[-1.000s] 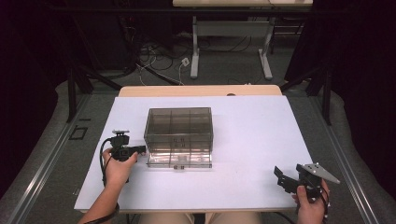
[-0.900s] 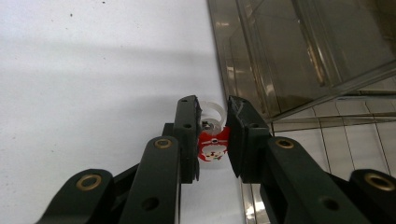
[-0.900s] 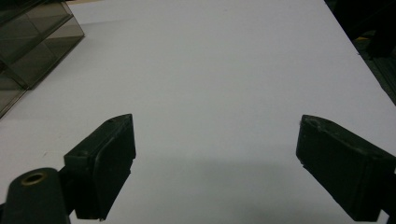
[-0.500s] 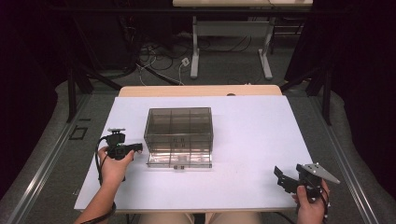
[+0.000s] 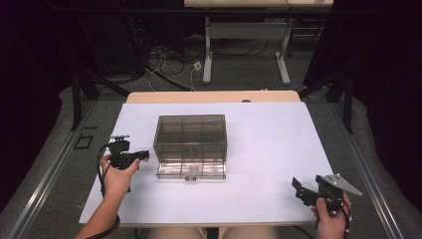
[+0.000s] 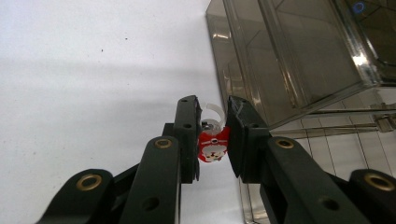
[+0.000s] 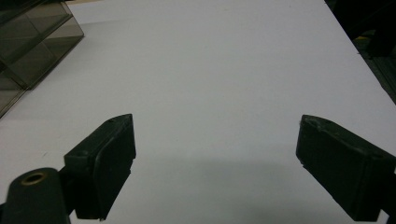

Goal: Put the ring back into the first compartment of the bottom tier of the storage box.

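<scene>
A smoky clear plastic organizer box (image 5: pixel 191 142) with several compartments stands in the middle of the white table (image 5: pixel 268 139), its lid flap lying flat in front of it. My left gripper (image 5: pixel 142 155) hovers just left of the box, pointing at it. In the left gripper view the box (image 6: pixel 289 51) fills the upper right, and the gripper (image 6: pixel 212 137) is shut on a small red and white figure with a clear ring (image 6: pixel 213 143). My right gripper (image 5: pixel 300 188) rests near the table's front right corner. Its jaws stand wide apart (image 7: pixel 215 158) with bare table between them.
A wooden strip (image 5: pixel 214 96) runs along the table's far edge. Behind it are table legs and loose cables (image 5: pixel 169 59) on the floor. The box's corner (image 7: pixel 32 42) appears at the upper left in the right gripper view.
My left gripper has shifted slightly back and left along the box's left side. The right gripper has not moved.
</scene>
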Demonstrator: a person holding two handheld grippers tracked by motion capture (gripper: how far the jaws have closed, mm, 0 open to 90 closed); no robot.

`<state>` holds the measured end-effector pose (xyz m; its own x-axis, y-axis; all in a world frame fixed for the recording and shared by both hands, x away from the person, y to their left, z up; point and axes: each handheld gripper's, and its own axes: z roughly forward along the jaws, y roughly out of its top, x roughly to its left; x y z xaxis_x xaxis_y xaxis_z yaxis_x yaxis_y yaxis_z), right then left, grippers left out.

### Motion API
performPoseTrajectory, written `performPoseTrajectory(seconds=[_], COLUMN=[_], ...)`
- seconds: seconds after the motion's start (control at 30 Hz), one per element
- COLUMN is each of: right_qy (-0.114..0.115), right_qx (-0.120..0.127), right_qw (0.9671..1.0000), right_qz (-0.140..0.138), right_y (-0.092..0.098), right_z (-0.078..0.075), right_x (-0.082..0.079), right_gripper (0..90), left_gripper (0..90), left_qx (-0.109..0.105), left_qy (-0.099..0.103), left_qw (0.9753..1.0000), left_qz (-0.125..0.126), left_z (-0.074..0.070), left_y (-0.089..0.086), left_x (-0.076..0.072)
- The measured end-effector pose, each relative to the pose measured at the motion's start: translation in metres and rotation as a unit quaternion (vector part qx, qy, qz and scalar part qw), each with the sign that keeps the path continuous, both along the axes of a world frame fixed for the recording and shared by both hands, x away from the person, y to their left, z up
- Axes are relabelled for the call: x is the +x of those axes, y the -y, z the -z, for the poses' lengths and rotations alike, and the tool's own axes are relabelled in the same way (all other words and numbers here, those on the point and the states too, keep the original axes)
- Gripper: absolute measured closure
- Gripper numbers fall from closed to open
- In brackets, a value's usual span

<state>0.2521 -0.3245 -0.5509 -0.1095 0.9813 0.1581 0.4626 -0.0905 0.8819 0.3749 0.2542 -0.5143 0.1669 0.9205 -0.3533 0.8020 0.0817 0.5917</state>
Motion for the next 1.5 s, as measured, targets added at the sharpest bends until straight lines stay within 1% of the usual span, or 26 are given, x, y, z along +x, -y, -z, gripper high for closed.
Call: performPoseTrajectory(seconds=[0.03,0.07,0.1,0.17,0.23,0.27,0.3,0.33,0.37,0.43,0.5,0.53,0.57,0.63,0.67,0.7,0.83,0.87,0.93,1.1,1.17,1.2,1.27,1.37,1.43,1.5], right_qy=[0.000,-0.007,-0.007,0.000,0.000,-0.010,-0.010,-0.009,-0.009,-0.009,-0.010,-0.010,-0.001,0.000,0.000,-0.009,-0.009,-0.009,-0.009,-0.014,-0.010,-0.001,0.000,-0.011,-0.008,-0.008], right_qx=[0.000,-0.002,-0.002,0.000,0.002,-0.001,0.000,0.001,0.000,0.001,0.001,0.001,0.000,0.002,0.002,0.001,-0.001,-0.001,-0.001,-0.002,0.000,0.003,0.002,0.001,0.001,0.000], right_qw=[1.0000,1.0000,1.0000,1.0000,1.0000,0.9999,0.9999,0.9999,0.9999,1.0000,0.9999,0.9999,1.0000,1.0000,1.0000,1.0000,0.9999,1.0000,0.9999,0.9999,0.9999,1.0000,1.0000,0.9999,1.0000,1.0000], right_qz=[0.001,0.000,0.000,0.001,-0.001,-0.006,-0.005,-0.005,-0.004,-0.004,-0.006,-0.006,0.001,0.002,0.002,-0.003,-0.005,-0.005,-0.005,-0.006,-0.005,-0.001,0.002,-0.004,-0.003,-0.004], right_y=[0.000,0.001,0.001,0.000,0.000,0.001,0.001,0.001,0.002,0.002,0.001,0.001,0.000,-0.001,0.000,0.000,0.001,0.001,0.001,0.001,0.001,0.000,0.000,0.000,0.001,0.001], right_z=[0.000,0.000,0.000,0.000,0.000,-0.001,-0.001,-0.001,-0.001,-0.001,-0.001,-0.001,0.000,0.000,0.000,-0.001,-0.001,-0.002,-0.001,-0.002,-0.001,-0.001,0.000,-0.002,-0.001,-0.001], right_x=[0.000,0.000,0.000,0.000,0.000,-0.001,-0.001,-0.001,-0.001,-0.001,-0.001,-0.001,0.000,0.000,0.000,-0.001,-0.001,-0.002,-0.002,-0.002,-0.002,-0.001,0.000,-0.002,-0.002,-0.001], right_gripper=[11.8,11.8,11.8,11.8,11.8,11.8,11.8,11.8,11.8,11.8,11.8,11.8,11.8,11.8,11.8,11.8,11.8,11.8,11.8,11.8,11.8,11.8,11.8,11.8,11.8,11.8], left_gripper=[74.6,74.7,74.7,74.7,74.7,74.7,74.7,74.7,74.6,74.7,74.7,74.7,74.7,74.7,74.7,74.6,74.7,74.7,74.7,74.7,74.7,74.7,74.7,74.7,74.7,74.7], left_qx=[0.000,-0.001,-0.001,-0.002,-0.002,-0.002,-0.003,-0.003,-0.003,-0.003,-0.002,-0.002,-0.001,-0.001,0.000,-0.001,0.002,0.003,0.004,0.007,0.005,0.006,0.005,0.004,0.003,-0.001], left_qy=[0.000,0.004,0.004,0.012,0.007,0.015,0.013,0.020,0.017,0.021,0.032,0.032,0.036,0.034,0.038,0.041,0.052,0.060,0.062,0.082,0.086,0.090,0.092,0.099,0.099,0.102], left_qw=[1.0000,1.0000,1.0000,0.9999,1.0000,0.9999,0.9999,0.9998,0.9998,0.9998,0.9995,0.9995,0.9993,0.9994,0.9992,0.9991,0.9986,0.9981,0.9980,0.9965,0.9962,0.9958,0.9956,0.9950,0.9949,0.9946], left_qz=[0.000,-0.001,-0.001,-0.001,0.005,0.001,0.006,0.002,0.006,0.006,0.005,0.005,0.005,0.010,0.010,0.009,0.012,0.010,0.014,0.015,0.014,0.014,0.015,0.016,0.021,0.018], left_z=[0.000,-0.001,-0.001,-0.003,-0.005,-0.006,-0.008,-0.008,-0.010,-0.010,-0.013,-0.013,-0.014,-0.016,-0.016,-0.017,-0.019,-0.019,-0.021,-0.024,-0.024,-0.025,-0.026,-0.027,-0.029,-0.029], left_y=[0.000,0.000,0.000,0.000,-0.001,0.000,-0.001,0.000,-0.001,-0.001,0.000,0.000,0.000,-0.001,-0.001,-0.001,0.000,0.001,0.001,0.003,0.003,0.003,0.003,0.004,0.003,0.004], left_x=[0.000,-0.001,-0.001,-0.002,-0.003,-0.004,-0.005,-0.006,-0.007,-0.007,-0.009,-0.009,-0.010,-0.011,-0.012,-0.013,-0.016,-0.017,-0.019,-0.024,-0.025,-0.027,-0.028,-0.030,-0.033,-0.034])
